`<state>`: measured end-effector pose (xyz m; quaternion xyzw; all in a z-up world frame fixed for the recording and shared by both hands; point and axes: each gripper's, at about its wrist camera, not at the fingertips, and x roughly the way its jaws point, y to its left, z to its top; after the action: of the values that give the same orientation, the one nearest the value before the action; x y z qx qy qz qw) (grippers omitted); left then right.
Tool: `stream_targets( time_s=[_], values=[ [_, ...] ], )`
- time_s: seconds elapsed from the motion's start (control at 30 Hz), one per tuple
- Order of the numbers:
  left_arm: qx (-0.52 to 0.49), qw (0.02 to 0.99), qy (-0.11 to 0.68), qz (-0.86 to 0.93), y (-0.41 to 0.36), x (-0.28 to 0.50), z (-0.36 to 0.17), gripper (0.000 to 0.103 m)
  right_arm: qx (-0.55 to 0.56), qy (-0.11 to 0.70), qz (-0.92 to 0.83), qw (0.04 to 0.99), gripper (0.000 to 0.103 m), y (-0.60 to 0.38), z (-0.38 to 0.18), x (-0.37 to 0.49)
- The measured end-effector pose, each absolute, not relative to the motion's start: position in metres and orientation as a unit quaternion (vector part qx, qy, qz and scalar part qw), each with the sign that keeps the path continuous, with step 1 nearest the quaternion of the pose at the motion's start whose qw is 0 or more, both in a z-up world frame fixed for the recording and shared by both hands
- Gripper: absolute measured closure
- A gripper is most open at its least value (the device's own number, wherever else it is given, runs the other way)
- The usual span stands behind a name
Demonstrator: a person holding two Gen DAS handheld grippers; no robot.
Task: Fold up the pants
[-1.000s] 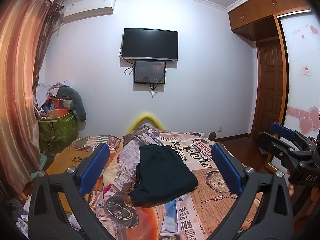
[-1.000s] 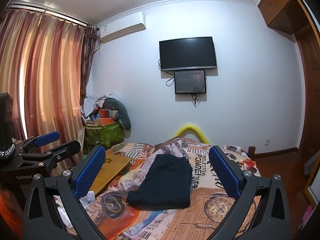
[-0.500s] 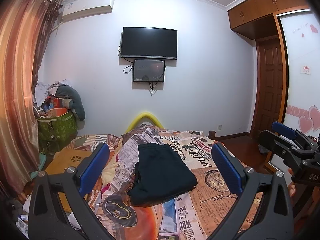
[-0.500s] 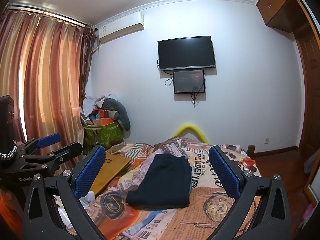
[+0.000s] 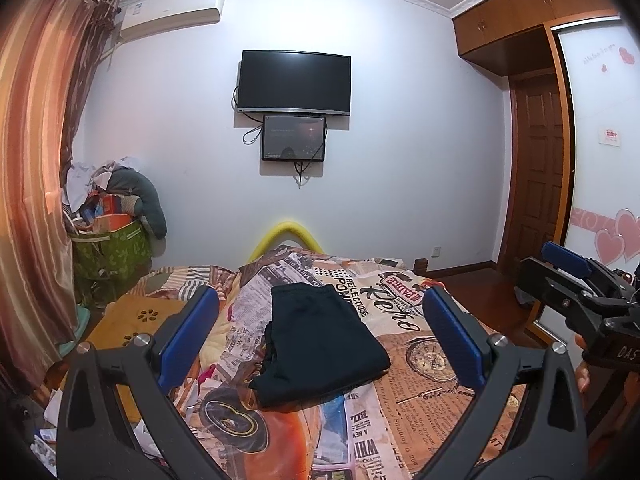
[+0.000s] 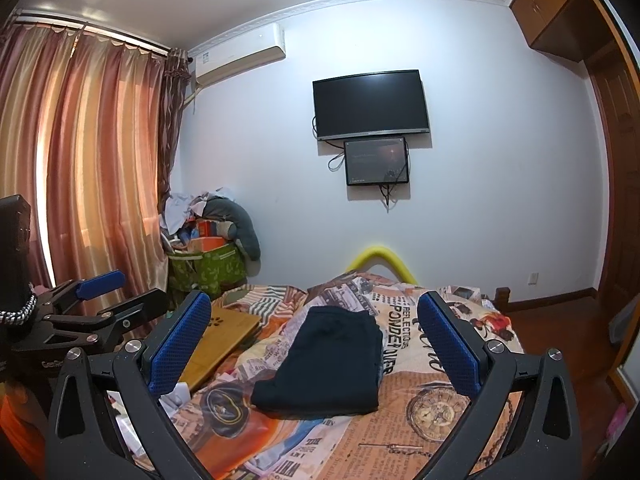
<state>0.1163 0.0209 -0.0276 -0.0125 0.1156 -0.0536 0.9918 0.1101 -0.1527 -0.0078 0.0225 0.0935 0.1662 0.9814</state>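
On newsprint bedspread [image 5: 420,364], folded black pants [image 5: 320,340], wall-mounted television [image 5: 295,82], striped curtains [image 6: 80,160]

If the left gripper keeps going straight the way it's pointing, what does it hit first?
Probably the white wall. The open left gripper points level over the bed, so it likely clears the folded black pants below, though depth is unclear.

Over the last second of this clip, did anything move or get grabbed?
Almost nothing changed. Both views drift slightly. The left hand-held gripper and right hand-held gripper stay open and empty, above the bed. The folded black pants lie untouched on the printed bedspread.
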Motion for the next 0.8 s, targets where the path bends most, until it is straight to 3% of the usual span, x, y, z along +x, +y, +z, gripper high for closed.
stream_targets(
  time_s=[0.8],
  values=[
    [-0.017, 0.990, 0.122, -0.067, 0.0228, 0.1148, -0.0257, 0.000, 0.023, 0.096, 0.164, 0.982, 0.000, -0.1538, -0.0067, 0.1115]
  ],
)
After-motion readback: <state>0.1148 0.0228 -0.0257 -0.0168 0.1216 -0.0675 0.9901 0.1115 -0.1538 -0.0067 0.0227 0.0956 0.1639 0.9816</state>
